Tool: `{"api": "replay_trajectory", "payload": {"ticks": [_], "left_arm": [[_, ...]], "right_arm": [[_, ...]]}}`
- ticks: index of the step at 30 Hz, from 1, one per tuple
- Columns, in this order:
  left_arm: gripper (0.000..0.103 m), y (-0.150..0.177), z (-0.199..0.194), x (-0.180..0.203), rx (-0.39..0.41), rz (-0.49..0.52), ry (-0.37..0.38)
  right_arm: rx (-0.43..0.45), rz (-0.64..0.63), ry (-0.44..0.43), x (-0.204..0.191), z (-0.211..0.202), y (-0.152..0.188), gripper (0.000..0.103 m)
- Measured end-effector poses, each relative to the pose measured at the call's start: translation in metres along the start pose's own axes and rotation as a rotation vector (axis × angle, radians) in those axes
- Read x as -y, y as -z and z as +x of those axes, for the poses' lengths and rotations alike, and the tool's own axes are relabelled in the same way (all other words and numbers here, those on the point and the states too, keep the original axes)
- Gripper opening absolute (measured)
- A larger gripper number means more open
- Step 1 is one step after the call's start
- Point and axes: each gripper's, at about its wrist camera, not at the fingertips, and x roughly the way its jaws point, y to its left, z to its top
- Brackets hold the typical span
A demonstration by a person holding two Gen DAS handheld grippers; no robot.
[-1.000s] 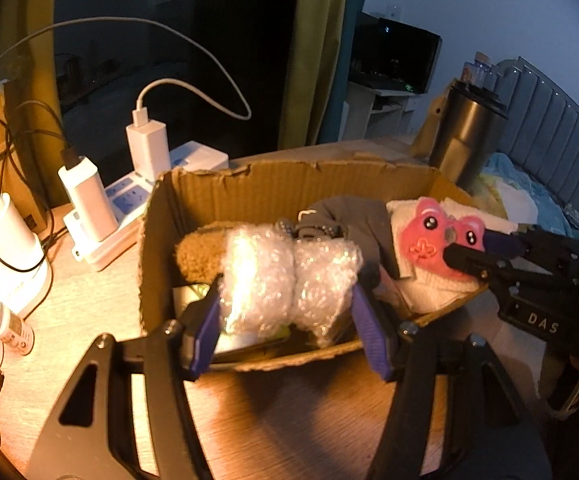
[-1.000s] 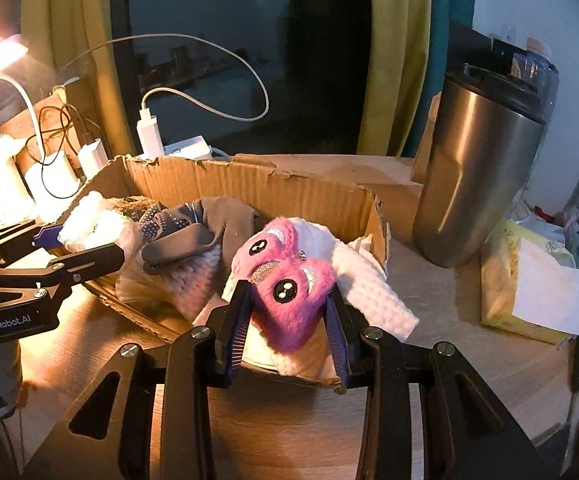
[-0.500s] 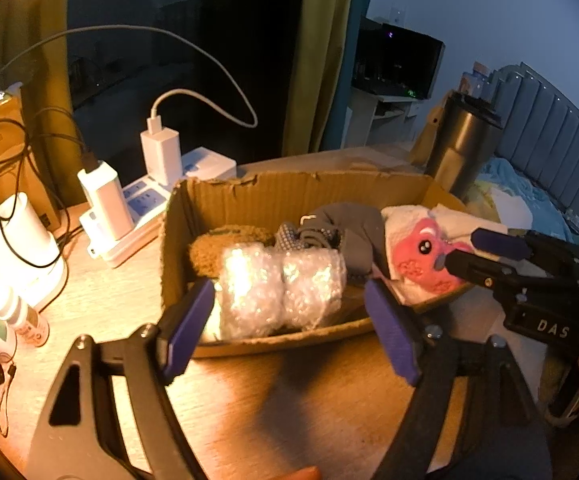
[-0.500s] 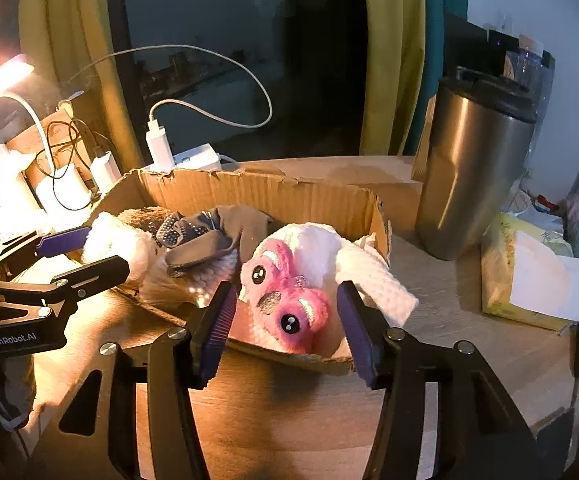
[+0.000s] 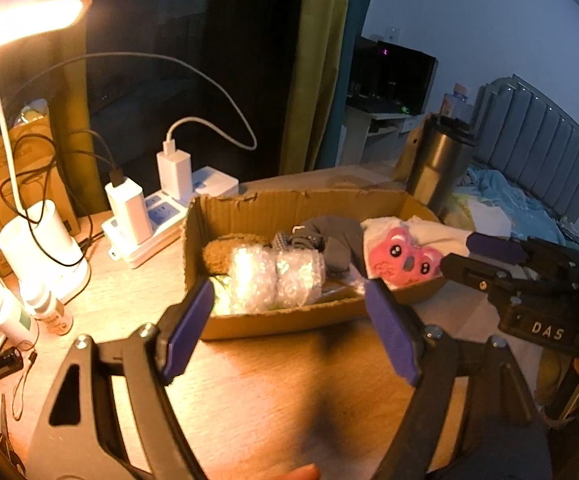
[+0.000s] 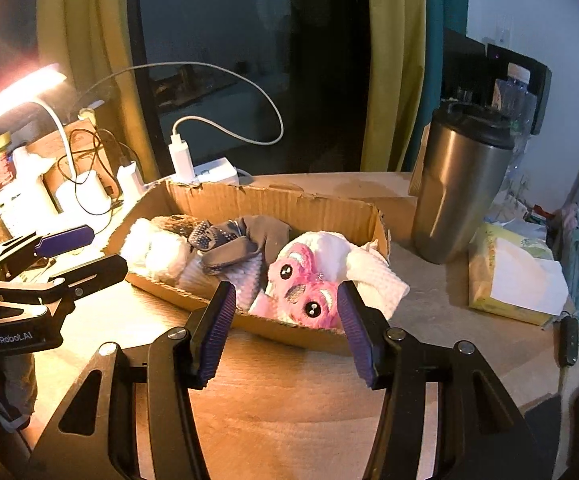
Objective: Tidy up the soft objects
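A shallow cardboard box (image 5: 289, 208) (image 6: 273, 204) sits on the wooden table and holds soft things. A bubble wrap roll (image 5: 275, 276) (image 6: 153, 252) lies at its left end beside a brown plush (image 5: 225, 250). Grey gloves (image 5: 329, 236) (image 6: 233, 240) lie in the middle. A pink plush with big eyes (image 5: 401, 260) (image 6: 305, 288) rests on a white towel (image 6: 353, 256) at the right end. My left gripper (image 5: 289, 328) is open and empty, in front of the box. My right gripper (image 6: 285, 324) is open and empty, just short of the pink plush.
A steel tumbler (image 6: 457, 184) stands right of the box, with a tissue pack (image 6: 513, 272) beyond it. A power strip with chargers (image 5: 149, 216), a white lamp base (image 5: 41, 252) and small bottles (image 5: 45, 308) crowd the left. A black key fob (image 6: 569, 340) lies at the right edge.
Both grippers opened and let go: the left released the bubble wrap roll, the right released the pink plush, both left in the box. Both grippers have pulled back toward me.
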Motion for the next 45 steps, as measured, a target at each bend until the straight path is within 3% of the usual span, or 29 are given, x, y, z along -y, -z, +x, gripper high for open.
{"api": "replay_trajectory", "payload": {"ticks": [36, 45], "left_arm": [[0.079, 0.019, -0.129, 0.021, 0.176, 0.037, 0.028], [0.08, 0.023, -0.166, 0.036, 0.218, 0.061, 0.026]], "right_arm": [[0.113, -0.047, 0.02, -0.052, -0.11, 0.02, 0.056], [0.182, -0.056, 0.044, -0.063, -0.15, 0.026, 0.056]]}}
